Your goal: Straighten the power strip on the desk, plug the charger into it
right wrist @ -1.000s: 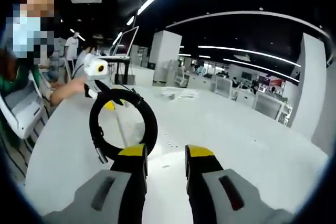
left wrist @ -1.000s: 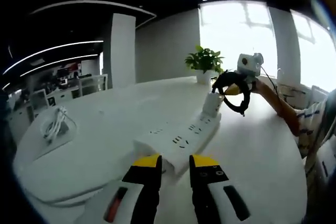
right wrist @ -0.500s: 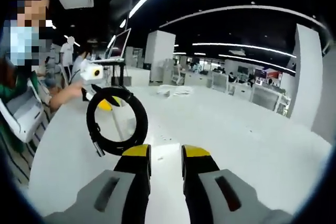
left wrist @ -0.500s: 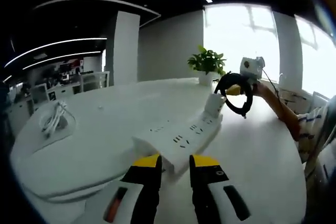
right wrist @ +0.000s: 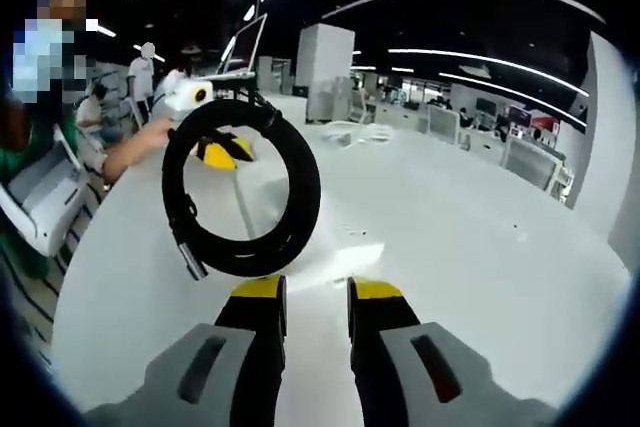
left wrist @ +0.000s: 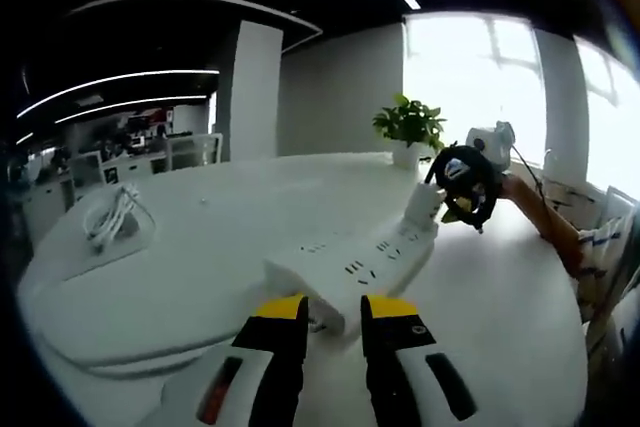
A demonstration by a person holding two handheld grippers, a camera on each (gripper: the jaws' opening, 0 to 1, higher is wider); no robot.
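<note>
Notably, no readable writing marks the white power strip (left wrist: 350,269) or charger (left wrist: 423,206).

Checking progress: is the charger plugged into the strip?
Plugged in, it seems: the white charger stands upright on the power strip's far end. Its prongs are hidden.
</note>
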